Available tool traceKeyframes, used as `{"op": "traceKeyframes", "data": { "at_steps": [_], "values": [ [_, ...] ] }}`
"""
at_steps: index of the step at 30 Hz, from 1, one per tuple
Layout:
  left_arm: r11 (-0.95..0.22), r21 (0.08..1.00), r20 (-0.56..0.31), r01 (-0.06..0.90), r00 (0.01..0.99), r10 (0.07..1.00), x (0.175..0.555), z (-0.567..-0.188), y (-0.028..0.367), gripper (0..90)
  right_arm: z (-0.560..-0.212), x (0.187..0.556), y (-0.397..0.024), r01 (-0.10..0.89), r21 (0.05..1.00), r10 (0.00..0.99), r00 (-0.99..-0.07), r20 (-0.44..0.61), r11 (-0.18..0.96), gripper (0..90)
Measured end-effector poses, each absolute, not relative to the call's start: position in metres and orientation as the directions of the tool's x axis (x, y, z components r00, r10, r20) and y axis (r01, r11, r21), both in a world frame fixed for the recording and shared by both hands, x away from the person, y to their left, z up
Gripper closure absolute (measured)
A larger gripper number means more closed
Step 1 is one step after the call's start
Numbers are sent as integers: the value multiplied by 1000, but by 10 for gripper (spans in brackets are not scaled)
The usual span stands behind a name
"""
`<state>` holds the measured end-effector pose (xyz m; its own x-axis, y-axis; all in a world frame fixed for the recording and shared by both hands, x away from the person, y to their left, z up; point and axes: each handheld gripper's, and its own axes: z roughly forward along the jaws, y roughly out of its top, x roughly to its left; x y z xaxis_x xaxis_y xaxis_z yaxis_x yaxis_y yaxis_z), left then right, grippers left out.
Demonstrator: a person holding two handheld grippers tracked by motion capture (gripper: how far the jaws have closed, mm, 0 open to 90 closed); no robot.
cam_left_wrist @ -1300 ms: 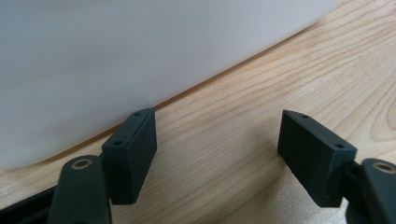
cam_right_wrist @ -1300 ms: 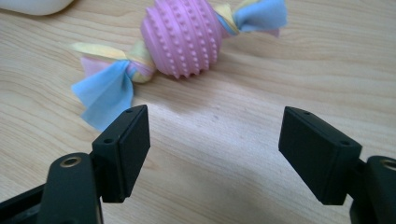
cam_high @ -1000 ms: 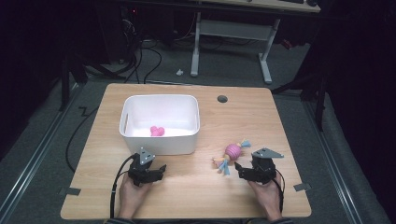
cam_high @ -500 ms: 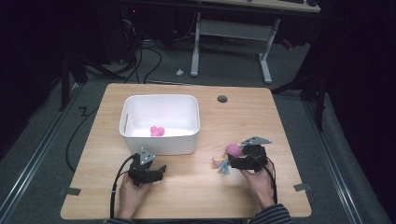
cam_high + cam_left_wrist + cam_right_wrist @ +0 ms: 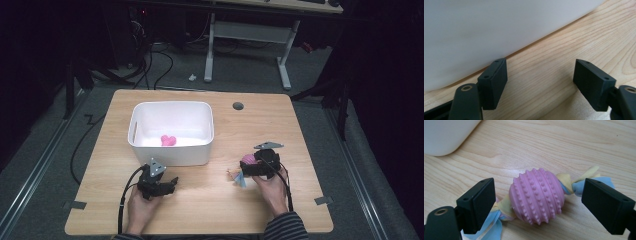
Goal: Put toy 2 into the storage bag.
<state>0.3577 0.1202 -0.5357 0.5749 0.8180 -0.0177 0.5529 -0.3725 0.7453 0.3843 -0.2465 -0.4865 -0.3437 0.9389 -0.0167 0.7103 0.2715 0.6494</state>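
Observation:
A pink knobbed ball toy [image 5: 536, 195] with yellow and blue cloth tails lies on the wooden table [image 5: 250, 125] at the right front. It shows in the high view too, as the toy [image 5: 246, 160]. My right gripper [image 5: 540, 185] straddles the ball; its jaws have just been opening and stand apart from it on both sides. In the high view the right gripper [image 5: 248, 167] points left over the toy. My left gripper [image 5: 540, 63] is open and empty, close to the front wall of the white bin [image 5: 486, 30]. From above, the left gripper [image 5: 170, 183] rests just below the bin [image 5: 172, 104].
A small pink object [image 5: 168, 140] lies inside the bin. A round cable hole [image 5: 238, 106] sits in the table near the back edge. Desk legs and cables stand on the dark floor beyond the table.
The right hand has slid left and a little forward to the toy, and its jaws now flank the pink ball. The left hand has stayed put.

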Motion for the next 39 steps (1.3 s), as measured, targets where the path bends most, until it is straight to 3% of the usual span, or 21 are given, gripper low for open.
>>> {"op": "traceKeyframes", "data": {
  "at_steps": [9, 17, 39],
  "values": [
    [-370, 745, -22, 554, 576, 817, 358, -536, 121, 279, -503, 397, -246, 756, 606, 946, -324, 19, 247, 144],
    [-371, 745, -22, 554, 576, 817, 358, -536, 121, 279, -516, 396, -244, 761, 597, 944, -329, 15, 256, 316],
    [-373, 744, -21, 554, 578, 816, 358, -536, 121, 278, -497, 383, -254, 717, 646, 926, -376, 40, 264, 329]
  ]
}}
